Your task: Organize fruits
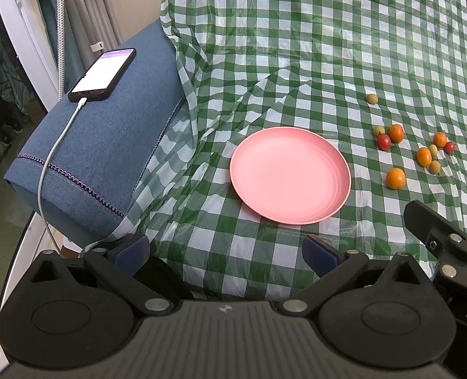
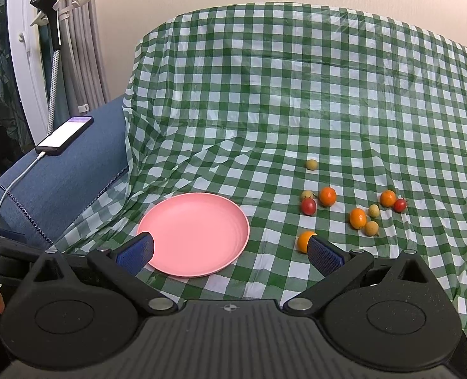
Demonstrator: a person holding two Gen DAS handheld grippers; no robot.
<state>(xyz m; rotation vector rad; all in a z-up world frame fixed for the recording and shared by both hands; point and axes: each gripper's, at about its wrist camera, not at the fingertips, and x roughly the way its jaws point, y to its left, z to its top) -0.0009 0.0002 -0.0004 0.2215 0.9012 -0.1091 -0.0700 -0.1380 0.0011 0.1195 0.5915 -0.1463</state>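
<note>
An empty pink plate (image 1: 290,175) (image 2: 194,233) lies on the green checked cloth. To its right are scattered small fruits: several orange ones, with the nearest orange fruit (image 1: 395,178) (image 2: 305,241) closest to me, two red cherry tomatoes (image 1: 384,141) (image 2: 308,206), and several yellow-green ones, one lone yellow-green fruit (image 1: 372,98) (image 2: 311,164) farther back. My left gripper (image 1: 227,252) is open just short of the plate, holding nothing. My right gripper (image 2: 230,251) is open too, its right finger pad (image 2: 323,254) just in front of the nearest orange fruit.
A blue cushioned armrest (image 1: 107,145) (image 2: 60,183) stands left of the cloth, with a lit phone (image 1: 102,74) (image 2: 64,135) and its white cable on top. Curtains and a white frame stand beyond. The cloth rises into a draped backrest (image 2: 296,79) behind the fruits.
</note>
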